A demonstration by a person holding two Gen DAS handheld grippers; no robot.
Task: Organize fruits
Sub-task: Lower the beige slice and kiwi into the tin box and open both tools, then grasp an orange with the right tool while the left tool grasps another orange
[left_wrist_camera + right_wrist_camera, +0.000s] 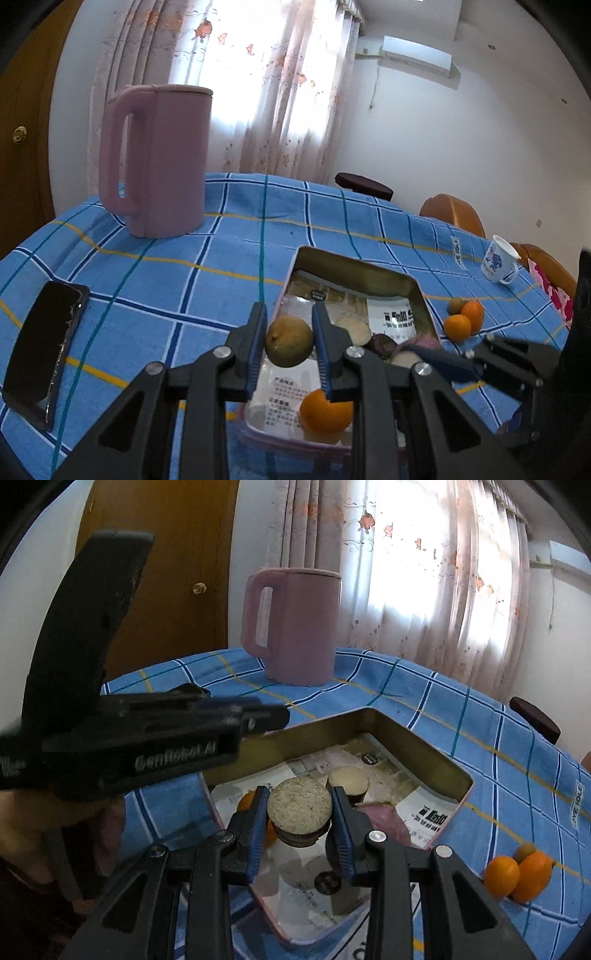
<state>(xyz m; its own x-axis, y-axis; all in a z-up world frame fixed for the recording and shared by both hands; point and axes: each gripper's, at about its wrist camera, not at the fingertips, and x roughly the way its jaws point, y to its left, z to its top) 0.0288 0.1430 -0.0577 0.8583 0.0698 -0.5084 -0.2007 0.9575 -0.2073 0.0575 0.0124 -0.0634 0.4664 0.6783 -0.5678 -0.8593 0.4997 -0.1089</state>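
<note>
Across the checked blue tablecloth (155, 280), from left to right, one dark phone (44, 350), one pink jug (159, 158), one open metal tin (354, 266), a small cluster of loose fruit (463, 317) and one white cup (498, 264) are laid out. The tin appears to be used as the collecting place, since paper packets line its floor and one orange (325, 411) already lies in its near corner.

The left gripper (289, 332) is clenched on a greenish-yellow citrus fruit (289, 341), which is held above the near-left part of the tin; it is judged to be carried there for dropping in. The right gripper (298, 818) is closed on a round, flat-topped brown piece (299, 808), perhaps a slice or a cake, held over the tin's middle. What it is cannot be told for certain. A second such round piece (349, 781) is seen standing inside the tin just beyond it, beside a pinkish wrapper (382, 818).

Outside the tin, three fruits are counted on the cloth to its right: two oranges touching each other and one smaller brownish-green fruit just behind them. These are judged to be still unsorted, so roughly half of the task seems left.
</note>
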